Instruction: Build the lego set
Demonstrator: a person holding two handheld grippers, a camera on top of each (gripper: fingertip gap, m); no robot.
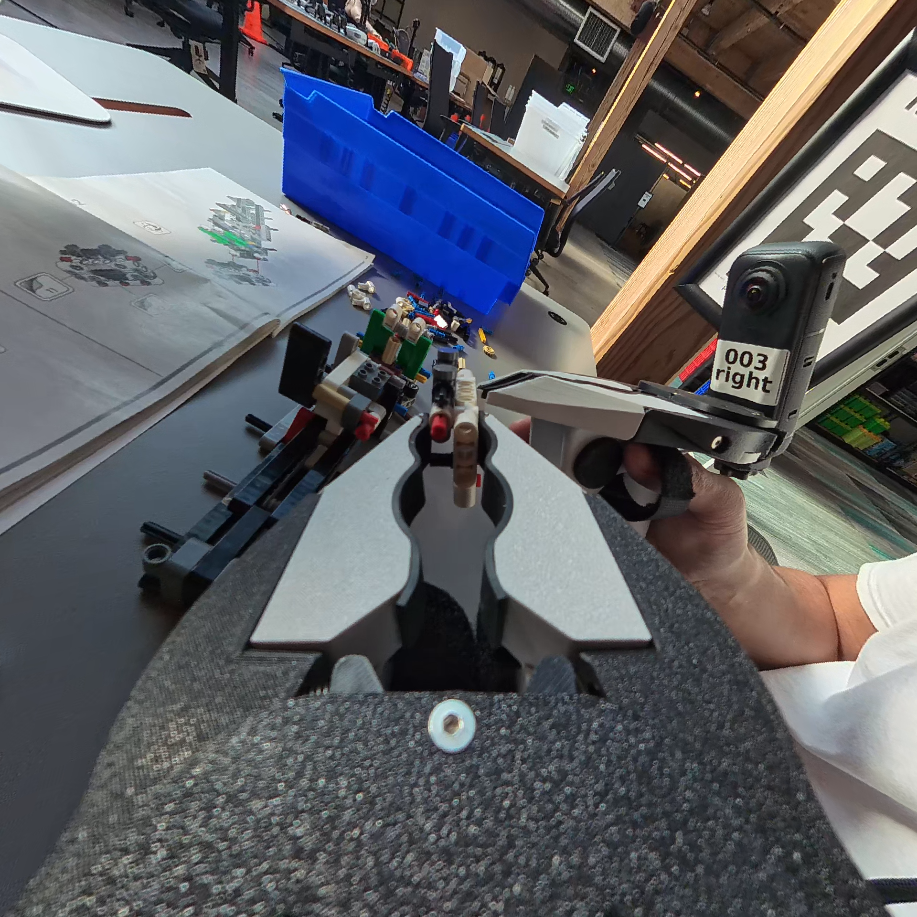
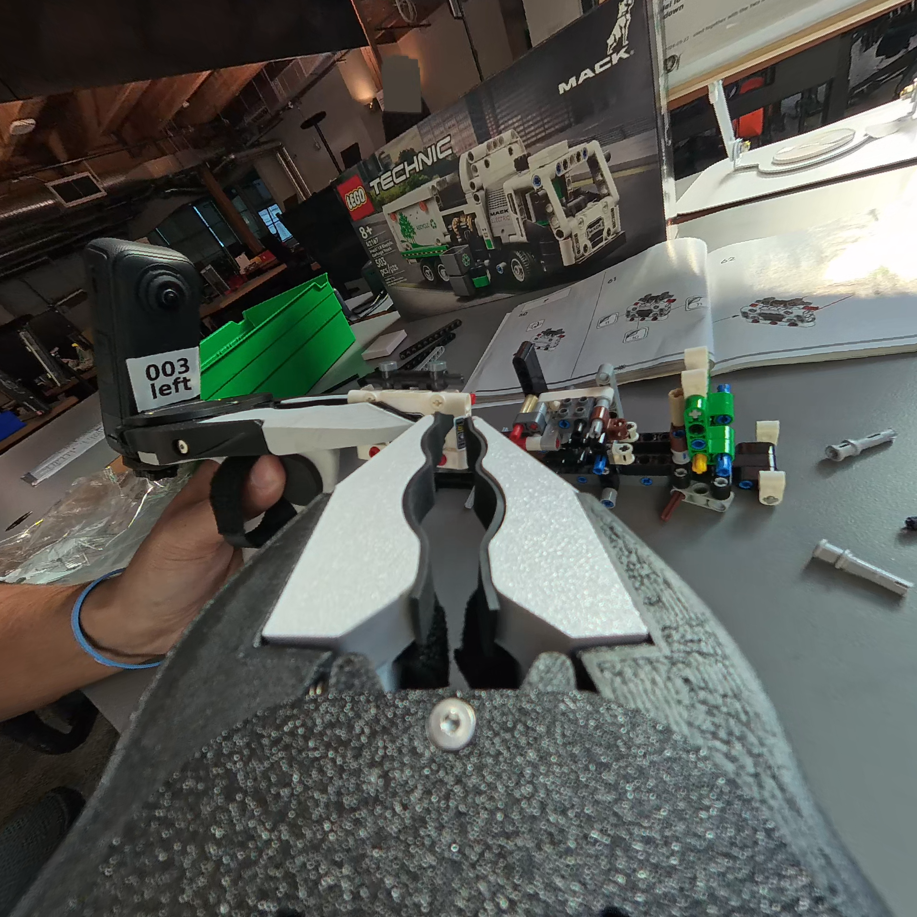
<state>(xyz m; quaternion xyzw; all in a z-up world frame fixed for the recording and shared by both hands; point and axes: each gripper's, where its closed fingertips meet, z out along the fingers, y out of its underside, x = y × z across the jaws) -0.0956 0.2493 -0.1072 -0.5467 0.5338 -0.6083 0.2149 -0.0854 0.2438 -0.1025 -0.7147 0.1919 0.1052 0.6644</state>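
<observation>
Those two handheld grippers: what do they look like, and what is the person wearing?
Each gripper, left and right, has two light grey wedge-shaped fingers with wavy dark inner linings, a black pistol-style handle, a black strap across the hand, and an upright black camera bearing a white label. A white sleeve on the right; blue wristband on the left.

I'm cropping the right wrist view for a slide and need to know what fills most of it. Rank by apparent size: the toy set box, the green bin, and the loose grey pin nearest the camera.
1. Toy set box
2. Green bin
3. Loose grey pin, smallest despite lying nearer
</observation>
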